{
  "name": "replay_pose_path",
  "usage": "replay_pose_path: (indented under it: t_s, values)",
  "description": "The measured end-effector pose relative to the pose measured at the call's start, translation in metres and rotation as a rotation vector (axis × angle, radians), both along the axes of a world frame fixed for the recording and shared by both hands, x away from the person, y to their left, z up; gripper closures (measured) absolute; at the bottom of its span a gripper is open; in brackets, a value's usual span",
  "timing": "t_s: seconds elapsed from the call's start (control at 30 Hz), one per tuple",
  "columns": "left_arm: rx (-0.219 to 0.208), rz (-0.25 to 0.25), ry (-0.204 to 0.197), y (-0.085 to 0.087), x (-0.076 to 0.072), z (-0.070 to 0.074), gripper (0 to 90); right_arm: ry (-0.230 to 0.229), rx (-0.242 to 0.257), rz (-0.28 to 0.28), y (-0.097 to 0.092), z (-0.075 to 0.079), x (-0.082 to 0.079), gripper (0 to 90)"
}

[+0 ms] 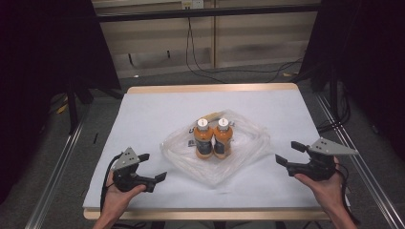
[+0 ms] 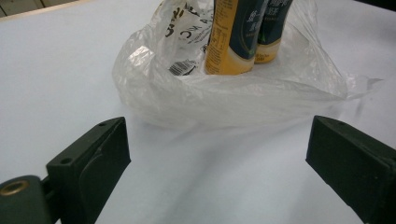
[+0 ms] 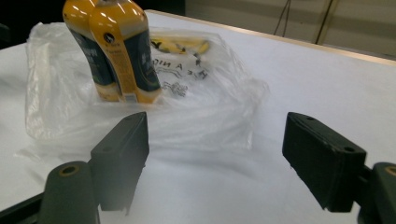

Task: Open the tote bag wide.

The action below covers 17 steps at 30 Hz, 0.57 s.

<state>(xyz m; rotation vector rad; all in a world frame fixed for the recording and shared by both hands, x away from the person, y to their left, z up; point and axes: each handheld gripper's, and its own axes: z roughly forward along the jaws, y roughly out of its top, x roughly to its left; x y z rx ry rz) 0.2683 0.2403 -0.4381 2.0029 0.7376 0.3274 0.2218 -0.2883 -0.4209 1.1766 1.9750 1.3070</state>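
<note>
Two orange bottles point(image 1: 213, 138) stand upright, touching, inside a crumpled clear plastic bag point(image 1: 248, 143); left tool point(image 1: 152, 169) and right tool point(image 1: 288, 153) gape wide, empty.

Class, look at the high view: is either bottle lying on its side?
No: both orange bottles stand upright, white caps up, inside the clear plastic bag.

Recording lab or test bay: white-covered table point(image 1: 157, 109) beyond the fingers point(image 1: 160, 176), flanked by black curtains point(image 1: 47, 47), floor rails point(image 1: 57, 167) and loose cables point(image 1: 200, 67).
</note>
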Motion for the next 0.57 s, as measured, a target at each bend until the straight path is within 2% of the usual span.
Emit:
replay_pose_path:
  t_s: [0.07, 0.1, 0.13, 0.2, 0.23, 0.27, 0.3, 0.33, 0.37, 0.5, 0.53, 0.57]
  values:
    - [-0.006, 0.021, 0.007, 0.004, -0.006, -0.001, 5.1, 0.013, 0.003, -0.024, -0.004, -0.005, -0.007, 19.6]
    - [-0.006, 0.021, 0.007, 0.004, -0.006, -0.001, 4.9, 0.013, 0.003, -0.024, -0.004, -0.005, -0.007, 19.6]
    - [-0.008, 0.024, 0.006, 0.009, -0.012, -0.003, 4.7, 0.026, 0.022, -0.052, -0.007, -0.008, -0.015, 18.6]
    - [-0.011, 0.028, 0.006, 0.011, -0.015, -0.004, 4.7, 0.026, 0.015, -0.058, -0.009, -0.009, -0.019, 18.4]
    - [-0.002, 0.029, 0.005, 0.017, -0.020, -0.006, 4.1, 0.020, 0.033, -0.076, -0.011, -0.009, -0.028, 16.7]
    - [-0.011, 0.044, 0.014, 0.021, -0.021, -0.007, 3.7, 0.023, 0.025, -0.078, -0.011, -0.010, -0.032, 16.7]
    - [-0.011, 0.044, 0.014, 0.021, -0.021, -0.007, 3.6, 0.023, 0.025, -0.078, -0.011, -0.010, -0.032, 16.7]
    - [-0.002, 0.081, 0.024, 0.028, -0.024, -0.012, 3.6, 0.011, 0.027, -0.093, -0.014, -0.011, -0.042, 16.7]
    - [-0.001, 0.098, 0.028, 0.031, -0.024, -0.014, 3.7, 0.019, 0.049, -0.093, -0.016, -0.012, -0.047, 16.7]
    - [0.019, 0.132, 0.060, 0.036, -0.024, -0.019, 4.0, 0.010, 0.075, -0.129, -0.025, -0.013, -0.058, 14.5]
    - [0.015, 0.135, 0.057, 0.036, -0.024, -0.018, 3.8, 0.003, 0.053, -0.143, -0.028, -0.016, -0.062, 13.8]
    - [0.010, 0.127, 0.054, 0.036, -0.025, -0.017, 3.8, 0.003, 0.053, -0.143, -0.028, -0.016, -0.062, 13.8]
